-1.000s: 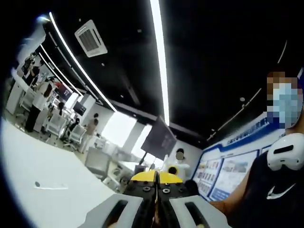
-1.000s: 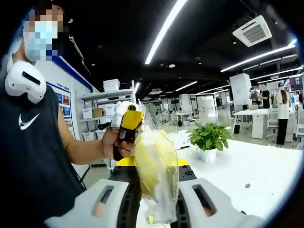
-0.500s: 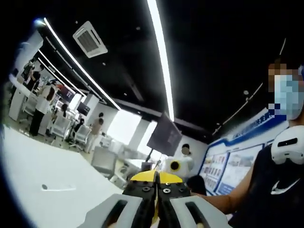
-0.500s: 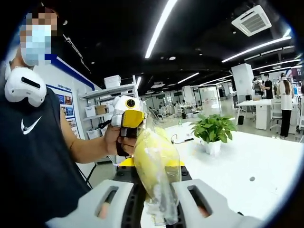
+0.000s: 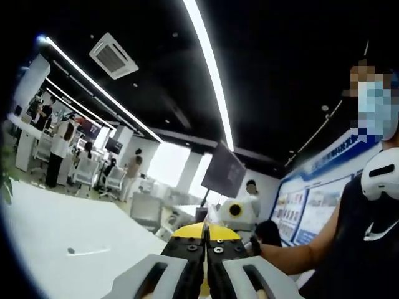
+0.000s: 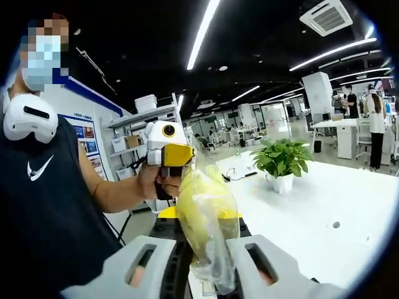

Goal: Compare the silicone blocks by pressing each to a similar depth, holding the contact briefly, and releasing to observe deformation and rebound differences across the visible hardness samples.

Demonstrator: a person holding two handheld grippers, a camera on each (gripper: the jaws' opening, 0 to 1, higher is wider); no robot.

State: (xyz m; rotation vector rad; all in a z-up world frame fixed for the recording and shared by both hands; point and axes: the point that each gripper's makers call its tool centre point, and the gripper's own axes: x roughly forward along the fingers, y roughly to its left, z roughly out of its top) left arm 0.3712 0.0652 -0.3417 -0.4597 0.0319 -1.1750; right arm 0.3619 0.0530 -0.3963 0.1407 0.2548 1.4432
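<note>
Right gripper point(image 6: 209, 274): jaws closed on a yellow silicone block in clear plastic wrap point(image 6: 206, 215), raised above the white table point(image 6: 299, 212). Left gripper point(image 6: 167, 146), in the person's hand point(image 6: 156, 184): jaws pressed together, holding nothing visible. A potted plant point(image 6: 282, 163) stood on the table.

Right gripper point(image 6: 209, 274) jaws clamped on a yellow block in a clear plastic bag point(image 6: 206, 218), bag standing up betw. the jaws. Just behind it, the left gripper point(image 6: 167, 146), yellow-and-white, held in the person's hand point(image 6: 156, 184). White table point(image 6: 324, 212) to the right w/ a potted plant point(image 6: 280, 163). Shelf w/ boxes point(image 6: 134, 146) behind.
</note>
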